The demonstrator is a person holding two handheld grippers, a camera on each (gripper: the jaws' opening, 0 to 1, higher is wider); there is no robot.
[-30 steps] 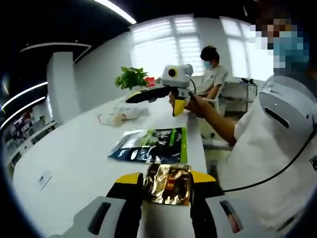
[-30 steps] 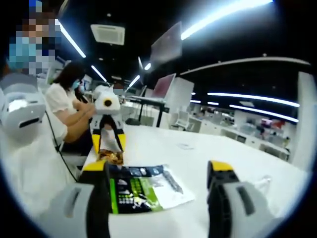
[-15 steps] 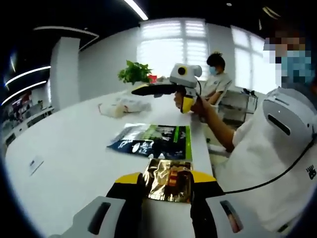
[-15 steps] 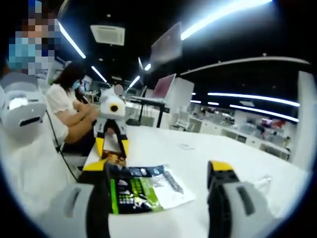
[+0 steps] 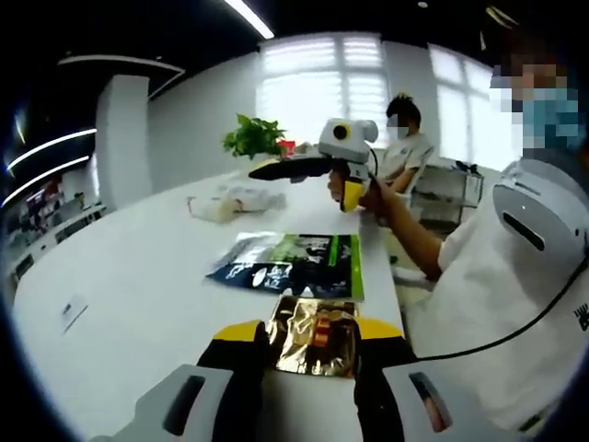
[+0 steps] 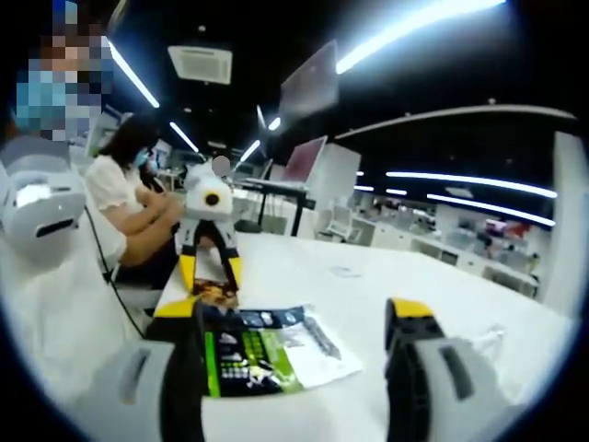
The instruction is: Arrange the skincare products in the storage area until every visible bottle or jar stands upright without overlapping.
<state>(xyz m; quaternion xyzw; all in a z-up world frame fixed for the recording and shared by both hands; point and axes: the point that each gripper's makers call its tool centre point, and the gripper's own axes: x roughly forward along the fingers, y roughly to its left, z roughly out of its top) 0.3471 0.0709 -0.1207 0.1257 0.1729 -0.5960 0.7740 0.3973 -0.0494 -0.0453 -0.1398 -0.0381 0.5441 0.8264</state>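
My left gripper [image 5: 313,330] is shut on a gold foil packet [image 5: 313,345], pinched between its yellow-tipped jaws just above the white table [image 5: 138,276]. Beyond it, a dark packet with a green band [image 5: 290,265] lies flat on the table. In the right gripper view, my right gripper [image 6: 296,318] stands wide open with nothing between its jaws, low over that same dark packet [image 6: 267,350]. The left gripper [image 6: 210,274] shows there too, with the gold packet [image 6: 214,294] hanging in it. A hand holds the right gripper [image 5: 276,170] up over the table's far edge.
A crumpled clear plastic bag [image 5: 225,203] and a green plant [image 5: 253,138] sit at the far end of the table. A small card [image 5: 69,311] lies to the left. Someone is seated at the back [image 5: 405,138], and the table edge runs along the right.
The left gripper has lifted a little with the gold packet, and its view has shifted slightly. The right gripper stays open in place.
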